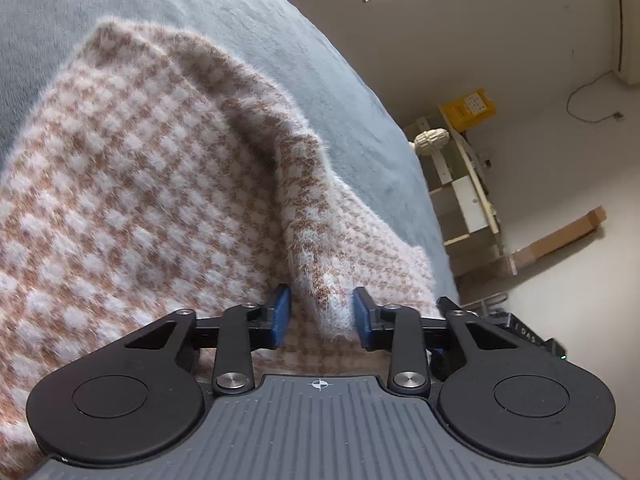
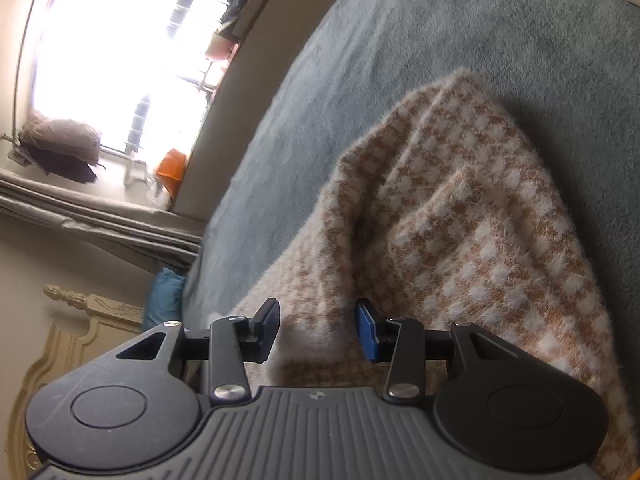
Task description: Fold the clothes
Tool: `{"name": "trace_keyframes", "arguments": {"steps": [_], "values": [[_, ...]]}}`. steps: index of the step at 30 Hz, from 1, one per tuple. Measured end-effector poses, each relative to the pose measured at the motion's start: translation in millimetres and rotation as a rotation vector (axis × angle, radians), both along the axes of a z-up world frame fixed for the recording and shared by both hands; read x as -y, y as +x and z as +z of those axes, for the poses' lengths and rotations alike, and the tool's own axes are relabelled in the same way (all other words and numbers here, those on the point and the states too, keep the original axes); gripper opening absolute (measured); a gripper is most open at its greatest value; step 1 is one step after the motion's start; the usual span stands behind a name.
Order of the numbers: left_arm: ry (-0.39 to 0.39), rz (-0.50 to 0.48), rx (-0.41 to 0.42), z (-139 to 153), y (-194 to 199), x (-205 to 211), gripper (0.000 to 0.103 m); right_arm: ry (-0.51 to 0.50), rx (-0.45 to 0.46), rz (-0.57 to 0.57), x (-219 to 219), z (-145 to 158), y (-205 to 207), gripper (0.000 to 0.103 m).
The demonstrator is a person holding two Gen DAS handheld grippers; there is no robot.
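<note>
Fuzzy brown-and-white checked knit garment (image 1: 132,184), spread and rumpled over a blue-grey plush bedspread (image 1: 240,12). In the left wrist view: broad checked panel at far left, rising to a soft ridge toward the middle, then dropping into a shadowed fold. Just right of that fold, a hanging fuzzy edge, running down between the blue pads of the left gripper (image 1: 322,316). Jaws parted, with a clear gap on each side of the edge; no pinch on the cloth visible. Farther right, bare bedspread, then a pale wall with a wooden shelf unit (image 1: 460,184), a yellow box (image 1: 470,108) on top and a cardboard carton (image 1: 560,236) near the floor.

In the right wrist view: bright window (image 2: 120,48) at far left, a heap of dark and grey cloth (image 2: 60,148) on the sill, grey curtain (image 2: 100,216) below, an ornate cream headboard (image 2: 80,320) at lower left. Toward the middle, bedspread (image 2: 440,20) again, then the same garment (image 2: 460,216), bunched into a raised hump with a deep crease. Right gripper (image 2: 317,330) over a pale fuzzy edge of the knit, fingers spread apart, fabric lying between and beneath them, not clamped. Checked cloth onward to the right edge.
</note>
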State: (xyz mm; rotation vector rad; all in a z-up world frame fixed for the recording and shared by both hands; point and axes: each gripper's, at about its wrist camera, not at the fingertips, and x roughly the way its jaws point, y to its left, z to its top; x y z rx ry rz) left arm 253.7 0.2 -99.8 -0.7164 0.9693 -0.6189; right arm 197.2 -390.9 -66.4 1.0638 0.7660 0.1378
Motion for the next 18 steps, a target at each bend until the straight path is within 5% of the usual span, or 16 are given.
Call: {"name": "trace_keyframes", "arguments": {"steps": [8,13,18], "values": [[0.040,0.073,0.015,1.2,16.0,-6.0,0.014,-0.129,0.003,0.057,-15.0,5.2,25.2,0.019],[0.077,0.086,0.050,2.0,7.3,-8.3,0.014,-0.219,0.030,0.066,-20.2,8.4,35.4,0.018],[0.182,0.055,0.147,2.9,-4.8,-4.9,0.017,-0.204,0.012,0.099,-15.6,2.0,16.6,0.023]]}}
